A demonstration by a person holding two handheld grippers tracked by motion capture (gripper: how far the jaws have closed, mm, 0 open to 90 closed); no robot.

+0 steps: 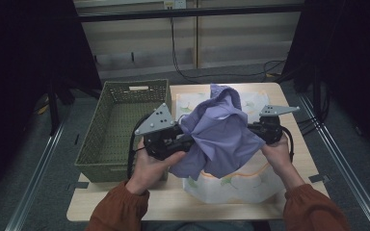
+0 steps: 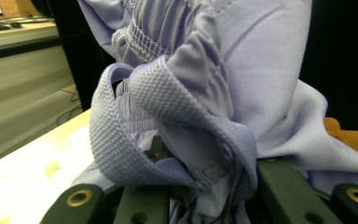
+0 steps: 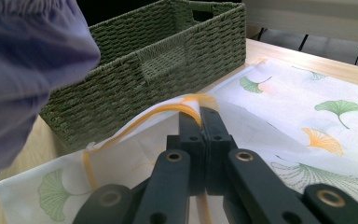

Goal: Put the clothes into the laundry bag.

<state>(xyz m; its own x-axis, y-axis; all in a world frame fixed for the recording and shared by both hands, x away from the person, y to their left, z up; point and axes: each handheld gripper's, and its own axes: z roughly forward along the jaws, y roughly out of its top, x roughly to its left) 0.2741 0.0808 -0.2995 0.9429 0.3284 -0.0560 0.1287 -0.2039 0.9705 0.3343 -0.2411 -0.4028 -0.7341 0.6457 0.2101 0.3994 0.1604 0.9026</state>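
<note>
Here we hold the lilac garment bunched between our left gripper's jaws, waistband looped over them; our right gripper's jaws press together, pinching the leaf-print cloth.

Bunched lilac garment hangs mid-table between both grippers, blocking passage across. Green woven basket walls off the left side; its inside stands open. Leaf-print cloth lies flat; near table edge passable.
</note>
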